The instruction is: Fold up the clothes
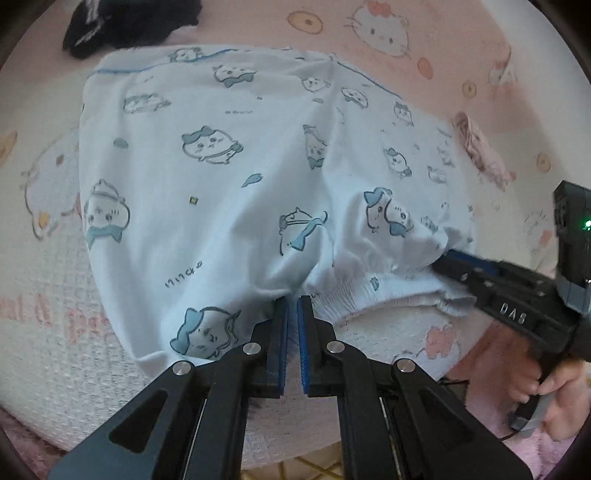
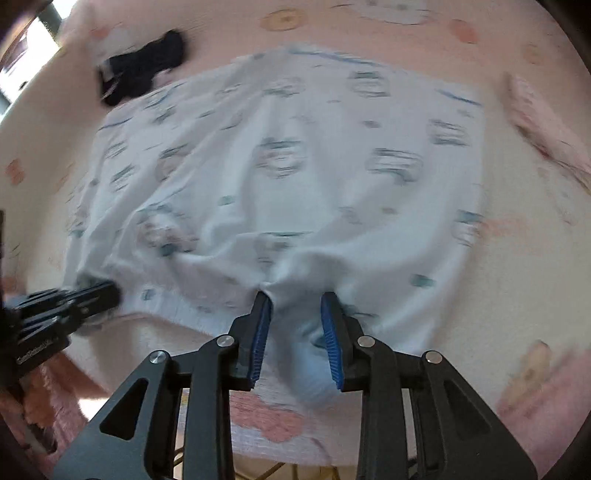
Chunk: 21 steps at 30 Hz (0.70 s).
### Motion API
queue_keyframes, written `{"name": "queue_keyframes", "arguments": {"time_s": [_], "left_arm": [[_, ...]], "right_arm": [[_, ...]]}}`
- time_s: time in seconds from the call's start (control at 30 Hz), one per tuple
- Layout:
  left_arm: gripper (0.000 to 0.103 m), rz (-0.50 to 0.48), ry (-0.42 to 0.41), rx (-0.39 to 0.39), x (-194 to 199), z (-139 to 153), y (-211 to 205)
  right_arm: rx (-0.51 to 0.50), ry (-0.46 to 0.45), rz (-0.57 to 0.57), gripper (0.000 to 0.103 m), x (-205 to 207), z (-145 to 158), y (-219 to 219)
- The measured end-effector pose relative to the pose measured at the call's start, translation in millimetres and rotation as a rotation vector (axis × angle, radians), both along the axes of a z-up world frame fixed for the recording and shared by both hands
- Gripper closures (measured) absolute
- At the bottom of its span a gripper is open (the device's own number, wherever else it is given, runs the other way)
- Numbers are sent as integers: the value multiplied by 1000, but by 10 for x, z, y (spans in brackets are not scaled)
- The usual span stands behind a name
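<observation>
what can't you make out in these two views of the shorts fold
- Right wrist view: prints on the light blue shorts are smeared by motion blur.
- Left wrist view: right tongs tips are buried in the waistband.
- Both views: the black garment is cut off or blurred, type unclear.

Shorts (image 1: 221,177): pale blue-white, printed with blue-bowed cartoon cats, blue piping at the hem. Blanket (image 1: 424,40) under the shorts: pink and cream, with white cats and orange rings. Dark garment (image 1: 122,26) beyond the shorts: black with white marks. Left gripper (image 1: 292,306) and right gripper (image 2: 295,302): black, blue pads.
</observation>
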<state>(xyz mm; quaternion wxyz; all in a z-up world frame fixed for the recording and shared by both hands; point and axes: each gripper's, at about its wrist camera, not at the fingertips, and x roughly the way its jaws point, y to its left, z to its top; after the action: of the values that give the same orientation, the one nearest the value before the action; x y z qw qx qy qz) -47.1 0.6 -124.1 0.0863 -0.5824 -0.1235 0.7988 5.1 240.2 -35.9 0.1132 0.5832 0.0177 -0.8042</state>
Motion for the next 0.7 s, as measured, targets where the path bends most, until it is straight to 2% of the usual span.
{"name": "queue_keyframes", "arguments": {"time_s": [0.2,0.3,0.37,0.47,0.53,0.57,0.63,0.7], "left_arm": [[96,58,20,13,166,150,-113],[96,88,-41,-16,201,59,-224],[96,112,-57,8,243,19,-301],[96,140,-48,16,311,65,-366],[95,159,-42,21,356,96,-408],[95,168,-39,24,379,112,-430],[95,187,-33,29,424,142,-473],[95,207,-70,10,441,79,-493]], "right_arm": [[22,43,-23,73,246,214,213],[53,1,-18,73,250,110,197],[79,-51,-44,72,247,-15,271],[-3,-35,-108,72,275,123,414],[-37,-10,-130,67,332,212,483],[-45,-8,-135,61,352,228,510],[-21,-50,-121,60,352,142,534],[-4,-51,-138,60,342,152,603]]}}
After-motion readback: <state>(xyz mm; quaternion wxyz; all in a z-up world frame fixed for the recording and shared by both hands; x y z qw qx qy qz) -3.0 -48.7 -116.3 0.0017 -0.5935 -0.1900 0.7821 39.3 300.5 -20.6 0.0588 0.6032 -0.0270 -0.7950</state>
